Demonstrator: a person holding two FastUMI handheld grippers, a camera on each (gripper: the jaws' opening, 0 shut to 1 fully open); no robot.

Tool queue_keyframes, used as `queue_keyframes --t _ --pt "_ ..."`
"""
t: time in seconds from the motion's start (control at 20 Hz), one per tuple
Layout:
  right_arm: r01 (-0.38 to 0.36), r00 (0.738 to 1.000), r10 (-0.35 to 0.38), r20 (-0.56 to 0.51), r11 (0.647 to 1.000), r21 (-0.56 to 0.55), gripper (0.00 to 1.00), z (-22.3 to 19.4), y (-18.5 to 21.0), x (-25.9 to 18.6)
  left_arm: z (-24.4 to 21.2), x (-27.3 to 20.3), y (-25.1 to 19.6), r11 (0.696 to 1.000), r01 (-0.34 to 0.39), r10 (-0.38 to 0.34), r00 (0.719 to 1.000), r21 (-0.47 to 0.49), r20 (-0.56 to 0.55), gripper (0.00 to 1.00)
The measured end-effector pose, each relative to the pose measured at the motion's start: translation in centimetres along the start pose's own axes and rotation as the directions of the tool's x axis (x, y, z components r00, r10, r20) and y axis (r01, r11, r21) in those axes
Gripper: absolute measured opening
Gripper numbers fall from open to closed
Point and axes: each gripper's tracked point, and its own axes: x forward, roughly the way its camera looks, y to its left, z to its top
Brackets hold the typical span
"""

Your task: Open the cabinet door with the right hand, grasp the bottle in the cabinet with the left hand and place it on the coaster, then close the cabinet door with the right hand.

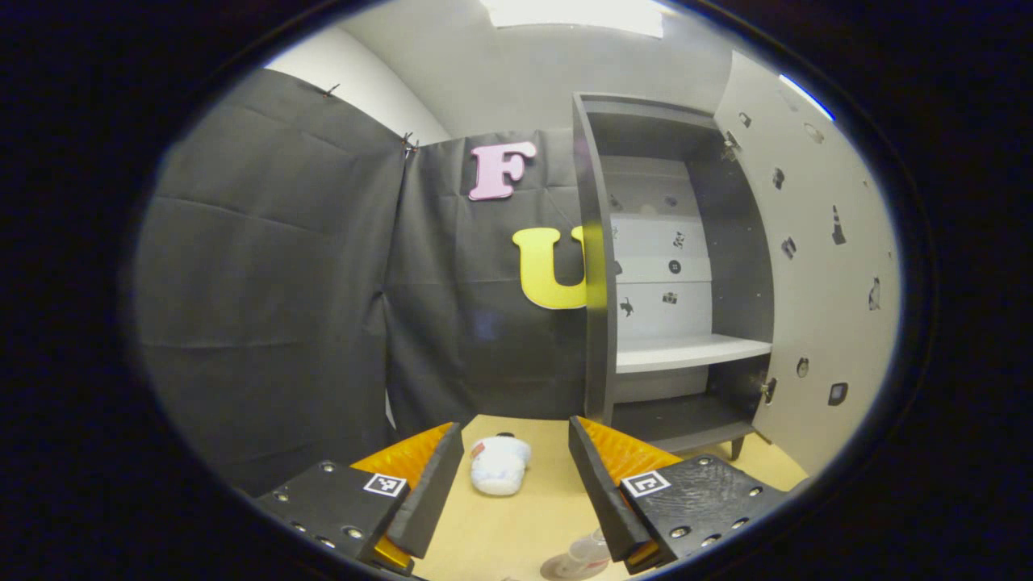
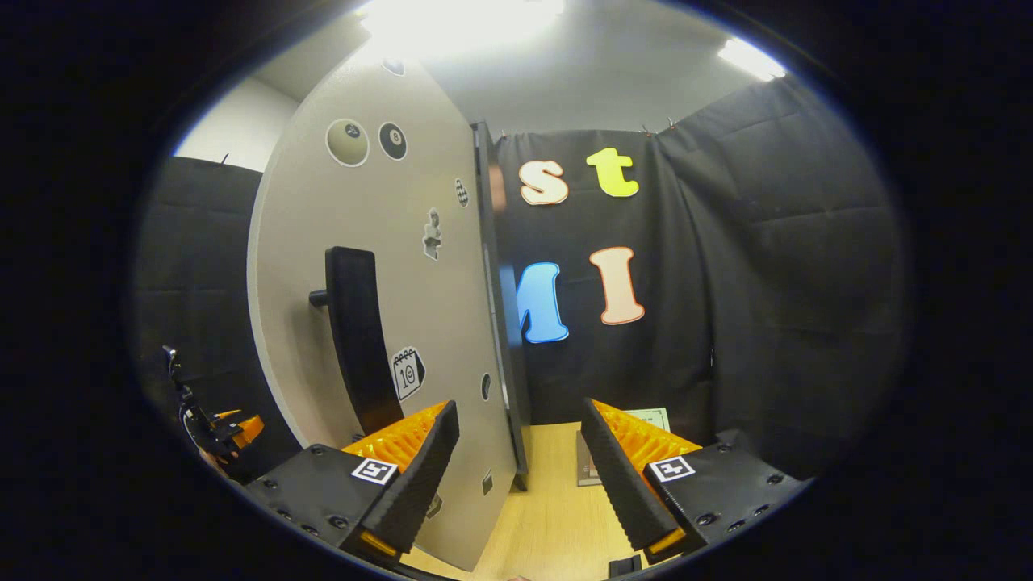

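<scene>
In the left gripper view the grey cabinet [image 1: 599, 266] stands open, its door [image 1: 815, 266] swung out to the right, and I see nothing on its white shelf [image 1: 686, 352]. My left gripper [image 1: 515, 448] is open and holds nothing. At the bottom edge, by its right finger, a small clear bottle-like thing [image 1: 587, 550] seems to stand on a round pinkish coaster [image 1: 557, 569], cut off by the view. In the right gripper view my right gripper [image 2: 518, 428] is open. The door's edge [image 2: 502, 347] runs between its fingers, and the black handle [image 2: 355, 339] is left of them, untouched.
A white bundle with a dark end [image 1: 499, 466] lies on the wooden table [image 1: 516, 532] ahead of the left fingers. A flat card [image 2: 646, 418] lies by the back wall. The other gripper [image 2: 218, 432] shows at far left beyond the door.
</scene>
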Motion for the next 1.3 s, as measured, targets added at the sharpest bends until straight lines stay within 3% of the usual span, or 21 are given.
queue_keyframes --t 0.3,1.0,1.3 --pt "-0.053 0.999 0.053 -0.004 0.999 -0.008 0.97 0.0 4.4 1.4 -0.4 0.1 0.4 1.000 0.018 -0.018 1.000 -0.007 -0.015 0.80" --pt "-0.181 0.983 0.182 -0.028 0.983 0.028 0.97 -0.3 12.9 5.8 -0.7 0.2 0.8 0.999 -0.036 0.036 0.998 -0.009 -0.044 0.80" --pt "-0.166 0.986 0.166 -0.003 0.986 0.028 0.98 0.0 14.9 9.0 -0.9 0.0 1.3 0.997 -0.070 0.069 0.997 -0.021 -0.047 0.81"
